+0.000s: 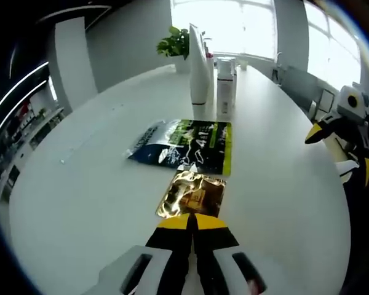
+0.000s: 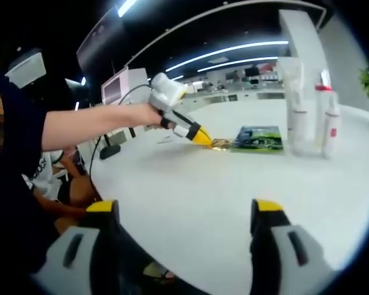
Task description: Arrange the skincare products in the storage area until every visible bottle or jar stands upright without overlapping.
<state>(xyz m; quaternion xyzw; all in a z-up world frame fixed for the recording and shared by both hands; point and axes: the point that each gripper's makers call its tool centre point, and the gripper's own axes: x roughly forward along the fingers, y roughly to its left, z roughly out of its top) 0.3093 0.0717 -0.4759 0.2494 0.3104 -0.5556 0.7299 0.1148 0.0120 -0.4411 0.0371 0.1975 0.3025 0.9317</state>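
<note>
The left gripper (image 1: 192,222) is clenched on the near edge of a gold sachet (image 1: 192,193) lying flat on the white table (image 1: 80,203). Just beyond it lies a dark green sachet (image 1: 184,146), also flat. Farther back, a white tube (image 1: 198,67) and a white bottle (image 1: 225,86) stand upright, side by side. The right gripper (image 2: 187,212) hangs released, holding nothing, well apart. Judgement: the bottles are settled; both sachets remain to be placed.
</note>
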